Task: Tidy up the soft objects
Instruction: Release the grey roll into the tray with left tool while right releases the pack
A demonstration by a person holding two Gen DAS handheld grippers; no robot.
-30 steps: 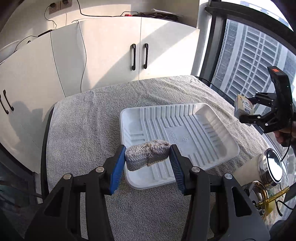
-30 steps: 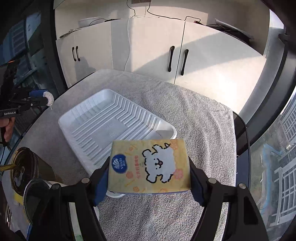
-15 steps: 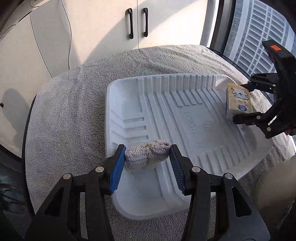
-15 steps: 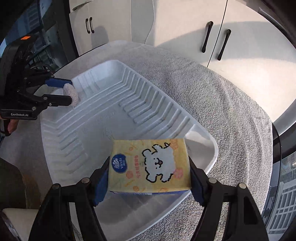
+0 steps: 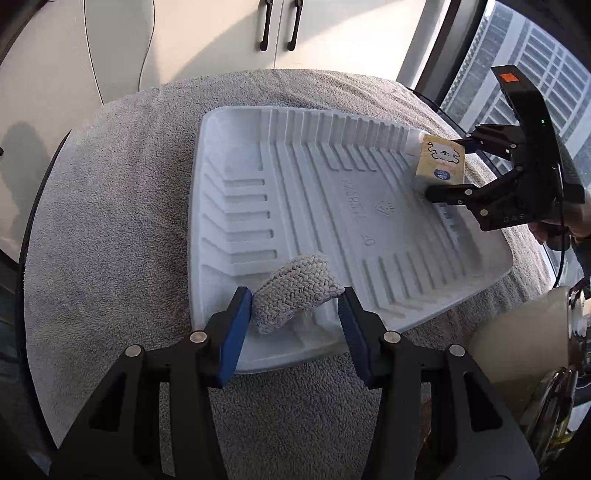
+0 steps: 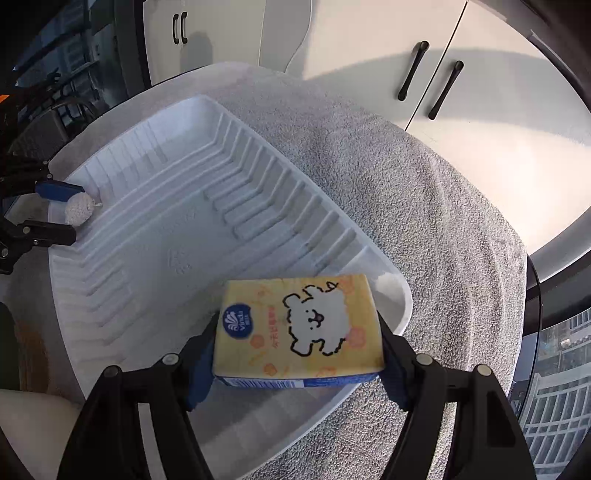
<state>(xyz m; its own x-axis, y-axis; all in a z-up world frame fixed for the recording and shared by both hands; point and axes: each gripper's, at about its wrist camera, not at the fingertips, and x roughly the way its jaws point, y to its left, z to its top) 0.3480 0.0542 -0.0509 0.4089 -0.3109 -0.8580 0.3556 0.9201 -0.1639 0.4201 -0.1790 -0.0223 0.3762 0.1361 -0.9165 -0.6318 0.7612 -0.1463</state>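
A white ribbed foam tray [image 5: 314, 184] [image 6: 166, 221] lies on a grey towel. My left gripper [image 5: 295, 295] [image 6: 74, 212] is shut on a grey knitted bundle [image 5: 291, 291] [image 6: 77, 210], which sits low in the tray's near corner and is tilted between the blue pads. My right gripper [image 6: 297, 325] [image 5: 443, 168] is shut on a yellow tissue pack with a white dog drawing [image 6: 299, 332] [image 5: 441, 162]. It holds the pack just above the opposite corner of the tray. Whether the pack touches the tray I cannot tell.
The grey towel [image 5: 110, 221] covers a round table. White cabinets [image 5: 221, 33] stand behind it and a window [image 5: 535, 66] is at the right. A beige object [image 5: 517, 332] and metal ware stand by the table's near right edge. A person's hand [image 5: 576, 221] holds the right gripper.
Both grippers have come down towards the tray, each still gripping its object. The knitted bundle now tilts between the left pads. The tissue pack has moved in over the tray's corner.
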